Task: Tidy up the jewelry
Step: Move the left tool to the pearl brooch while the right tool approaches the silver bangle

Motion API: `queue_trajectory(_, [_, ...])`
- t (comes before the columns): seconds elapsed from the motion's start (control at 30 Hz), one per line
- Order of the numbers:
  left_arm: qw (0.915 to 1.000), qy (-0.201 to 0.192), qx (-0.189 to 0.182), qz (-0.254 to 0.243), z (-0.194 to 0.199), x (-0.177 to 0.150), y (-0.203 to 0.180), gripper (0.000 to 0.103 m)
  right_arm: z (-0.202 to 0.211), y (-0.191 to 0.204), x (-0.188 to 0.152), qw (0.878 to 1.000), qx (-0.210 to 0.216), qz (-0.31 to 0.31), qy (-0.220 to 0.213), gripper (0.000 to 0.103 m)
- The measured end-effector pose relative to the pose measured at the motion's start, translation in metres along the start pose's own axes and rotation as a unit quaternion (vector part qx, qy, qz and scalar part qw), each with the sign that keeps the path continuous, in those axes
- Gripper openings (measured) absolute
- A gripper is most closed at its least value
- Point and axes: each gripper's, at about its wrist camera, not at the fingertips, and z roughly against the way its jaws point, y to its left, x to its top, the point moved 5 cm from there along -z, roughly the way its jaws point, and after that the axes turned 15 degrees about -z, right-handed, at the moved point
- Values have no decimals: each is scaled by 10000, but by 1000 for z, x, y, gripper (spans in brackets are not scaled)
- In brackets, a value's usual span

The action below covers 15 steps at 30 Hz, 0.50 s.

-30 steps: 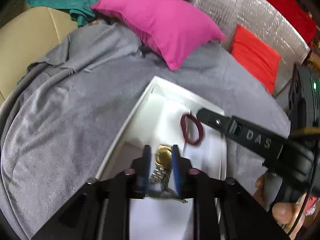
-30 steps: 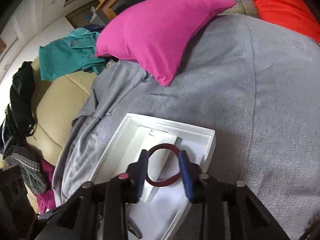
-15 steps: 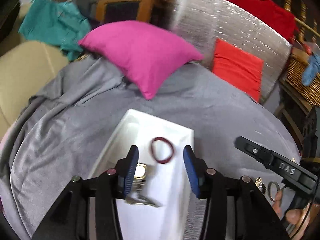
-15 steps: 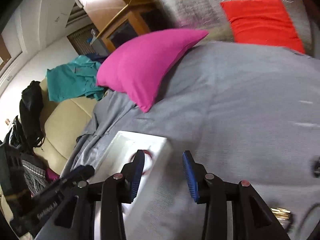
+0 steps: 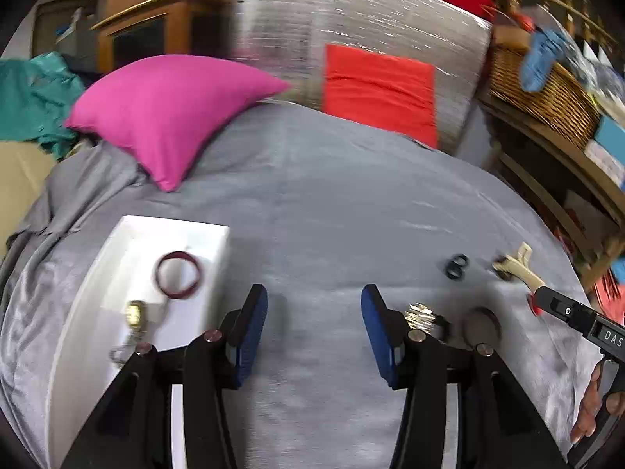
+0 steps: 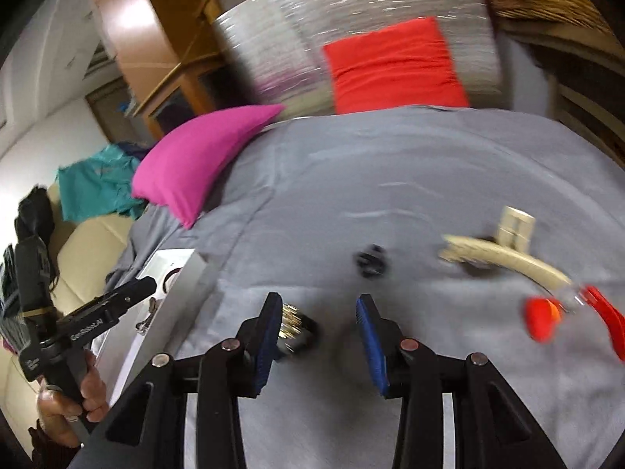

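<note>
In the left wrist view the left tongs (image 5: 314,328) stand spread over bare grey blanket (image 5: 332,203), nothing between the blue pads. Left log: the jaws had been opening within the last second, now empty. At lower left of that frame lies the white tray (image 5: 117,242), holding a dark red bangle (image 5: 178,275) and, nearer the camera, a gold watch (image 5: 133,314). To the right on the blanket sit a small black ring (image 5: 456,265), a cream hair clip (image 5: 515,264) and a gold piece (image 5: 420,314), which touches the outer side of the right finger. In the right wrist view the right tongs (image 6: 318,330) are also spread and empty, that gold piece (image 6: 293,322) just beside the left pad. A red clip (image 6: 541,318) lies at the right edge
</note>
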Motion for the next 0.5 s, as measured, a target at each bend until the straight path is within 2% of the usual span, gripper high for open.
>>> queue_trajectory(0.1, [9996, 33, -119, -258, -6, 1, -25, 51, 8, -24, -5, 9998, -80, -156, -1, 43])
queue_trajectory(0.27, [9970, 239, -480, -559, -22, -3, -55, 51, -1, -56, -13, 9987, -197, -408, 237, 43])
queue_trajectory(0.33, [9967, 324, -433, -603, -28, -4, -59, 51, 1, -67, -10, 9981, -233, -503, 266, 43])
queue_trajectory(0.5, [9969, 308, -412, -603, -34, 1, -63, 51, 26, -100, 16, 9956, -299, -887, 1, 43])
